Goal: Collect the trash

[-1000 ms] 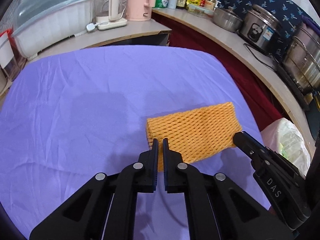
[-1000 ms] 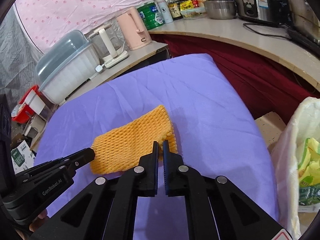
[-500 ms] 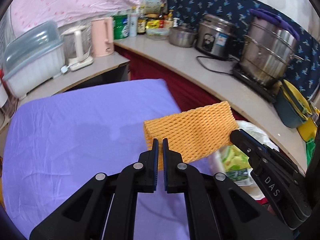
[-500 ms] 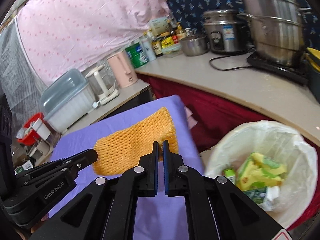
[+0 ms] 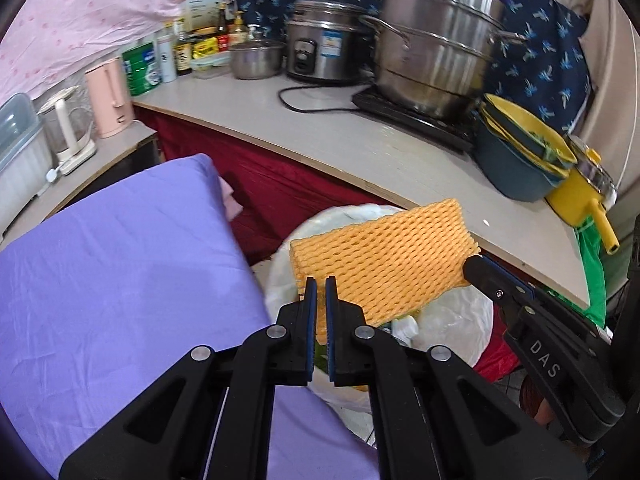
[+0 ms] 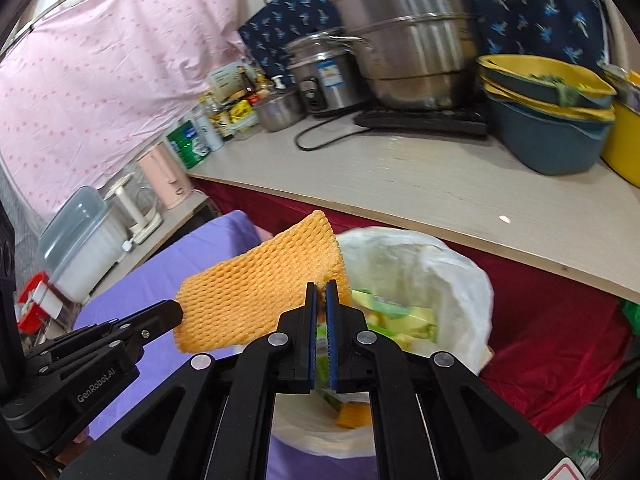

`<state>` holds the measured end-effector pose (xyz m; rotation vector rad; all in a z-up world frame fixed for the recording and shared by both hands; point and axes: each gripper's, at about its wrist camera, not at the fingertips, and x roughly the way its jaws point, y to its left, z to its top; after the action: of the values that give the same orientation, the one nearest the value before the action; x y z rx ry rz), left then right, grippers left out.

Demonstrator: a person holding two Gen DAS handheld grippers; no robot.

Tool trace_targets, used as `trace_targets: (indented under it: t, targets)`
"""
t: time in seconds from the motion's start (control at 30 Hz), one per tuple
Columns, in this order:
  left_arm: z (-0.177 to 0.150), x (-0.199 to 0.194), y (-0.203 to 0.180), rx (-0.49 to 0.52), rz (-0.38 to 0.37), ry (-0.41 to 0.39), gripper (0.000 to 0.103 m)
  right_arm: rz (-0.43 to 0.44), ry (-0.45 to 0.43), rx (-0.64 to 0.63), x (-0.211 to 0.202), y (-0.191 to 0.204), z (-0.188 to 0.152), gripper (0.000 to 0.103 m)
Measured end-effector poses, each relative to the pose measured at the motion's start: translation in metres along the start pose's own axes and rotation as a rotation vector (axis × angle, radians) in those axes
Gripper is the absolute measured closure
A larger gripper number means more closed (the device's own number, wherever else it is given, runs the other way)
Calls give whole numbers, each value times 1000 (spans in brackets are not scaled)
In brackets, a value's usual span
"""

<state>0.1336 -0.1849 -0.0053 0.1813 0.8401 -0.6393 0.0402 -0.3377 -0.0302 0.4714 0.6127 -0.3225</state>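
An orange foam net sleeve hangs in the air, stretched between both grippers. My left gripper is shut on its left end, my right gripper is shut on its right end. In the left wrist view the right gripper grips the far corner; in the right wrist view the left gripper pinches the other end of the sleeve. Below the sleeve stands a bin lined with a white bag, with green and yellow wrappers inside.
The purple-covered table lies to the left. A counter behind the bin carries a steel steamer pot, a rice cooker, stacked blue and yellow basins, bottles and a pink kettle. Red cloth hangs under the counter.
Both grippers carried the orange sleeve off the purple table, rightward and upward, so that it now hangs over the white-lined bin. Both grips stayed shut.
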Motion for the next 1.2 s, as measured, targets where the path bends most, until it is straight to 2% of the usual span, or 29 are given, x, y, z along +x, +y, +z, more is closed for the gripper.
trace_targets:
  t: [0.13,0.33,0.43,0.47,0.5,0.53,0.57,0.6,0.67,0.8,0.9,1.03,1.2]
  targets:
    - [-4,18,-19,32,-5,31,99,-23,18,32,7,-24,-9,98]
    - [-12,36,-26,48,-4,60,98,-32,49,60,22,-44,-21,98]
    - [-16,45,-25,47,30,68,93,-50,61,49,29,-46,-26,97]
    - [-17,48,-22,38,51,73,77,-62,64,43,31,-47,-27,96]
    - [-18,49,-21,30,58,72,69,-71,66,42,32,-47,-28,94]
    - [-19,49,-18,17,73,66,53,-79,64,47,33,-49,-29,92]
    - [-20,47,-15,5,88,57,45,-88,57,57,32,-50,-29,89]
    - [-20,46,-12,0,91,48,45,-85,52,63,32,-51,-29,85]
    - [-20,45,-9,0,102,49,45,-88,30,72,28,-51,-27,68]
    - [-19,41,-8,7,129,42,44,-61,23,68,24,-46,-23,67]
    - [-19,37,-8,10,138,33,37,-37,35,40,24,-36,-21,67]
    - [-20,31,-10,20,152,24,36,-22,40,19,21,-25,-22,67]
    - [-21,20,-8,18,161,12,35,-20,22,9,10,-17,-22,61]
